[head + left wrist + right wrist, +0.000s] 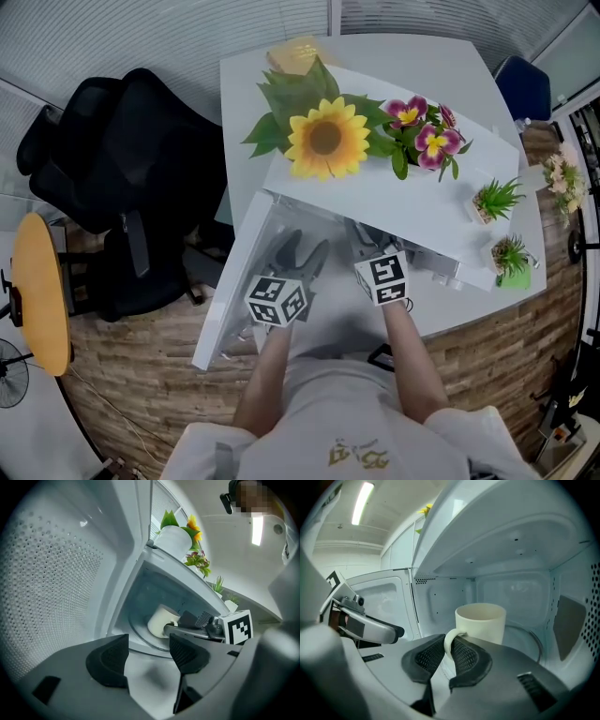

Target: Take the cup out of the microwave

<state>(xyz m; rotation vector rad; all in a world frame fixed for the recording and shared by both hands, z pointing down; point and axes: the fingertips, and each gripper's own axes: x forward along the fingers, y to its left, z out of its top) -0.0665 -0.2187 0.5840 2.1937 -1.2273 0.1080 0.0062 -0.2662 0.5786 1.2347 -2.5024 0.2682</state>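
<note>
A cream cup (480,620) stands upright on the glass turntable (525,641) inside the white microwave (394,202), whose door (230,281) hangs wide to the left. My right gripper (446,656) reaches into the cavity, and its ribbed pads are shut on the cup's handle (450,641). In the left gripper view the cup (161,620) shows behind the right gripper (187,629). My left gripper (147,656) stands open just outside the opening, beside the door (51,588), with nothing between its fingers. The head view shows both grippers (300,255) (364,242) at the microwave's mouth.
On top of the microwave stand a sunflower (325,139), pink flowers (422,131) and two small potted plants (495,199) (511,253). The microwave sits on a white table (431,56). A black office chair (122,178) and a round wooden stool (39,291) stand to the left.
</note>
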